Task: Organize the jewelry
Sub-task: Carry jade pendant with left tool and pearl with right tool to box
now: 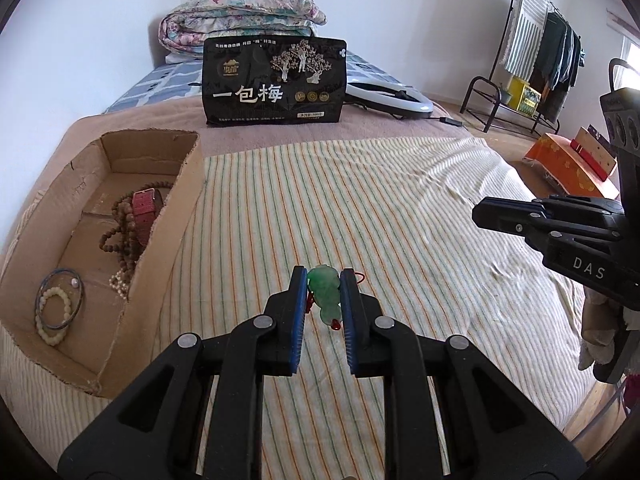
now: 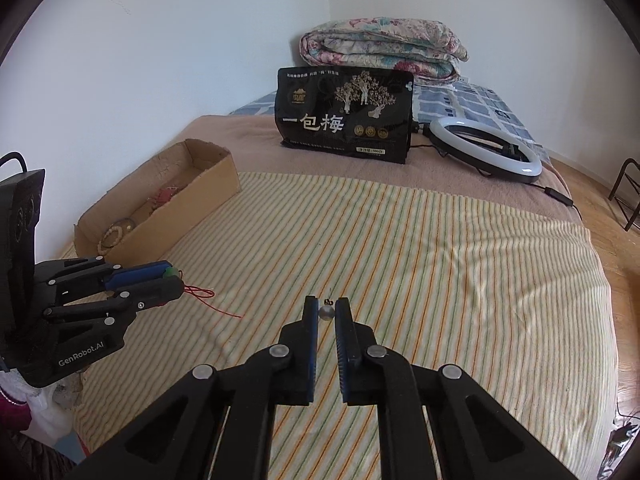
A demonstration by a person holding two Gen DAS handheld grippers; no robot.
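The left gripper (image 1: pixel 323 294) is clamping a green jade pendant (image 1: pixel 326 296) between its blue-padded fingers (image 1: pixel 297 312), narrowed onto the stone, which is standing up just off the striped sheet (image 1: pixel 360 208) on the bed. A red cord (image 2: pixel 200 296) is trailing from the pendant onto the sheet, ahead of the gripper's tips as the right wrist view shows them. Off to this gripper's left, a shallow cardboard box (image 1: pixel 176 216) is lying on the bed, holding a brown bead strand (image 1: pixel 120 228), a red strap (image 1: pixel 143 210), a pale bead bracelet (image 1: pixel 54 314) and a dark bangle (image 1: pixel 60 300).

The right gripper (image 2: pixel 327 312) is pinching a small silvery bead (image 2: pixel 326 312) with a tiny dark fitting (image 2: pixel 329 301) at its far end; the jaws are drawn in narrow around it, though whether both pads are touching the bead is hard to tell. The bead is sitting at the fingertips, over the striped sheet. The left gripper (image 2: pixel 176 280) is hovering to its left and slightly ahead, apart from it.

Far ahead of both grippers, a black snack bag (image 2: pixel 344 116) is standing upright on the bed, with a ring light (image 2: pixel 486 148) lying to its right and a folded floral quilt (image 2: pixel 384 46) behind it.
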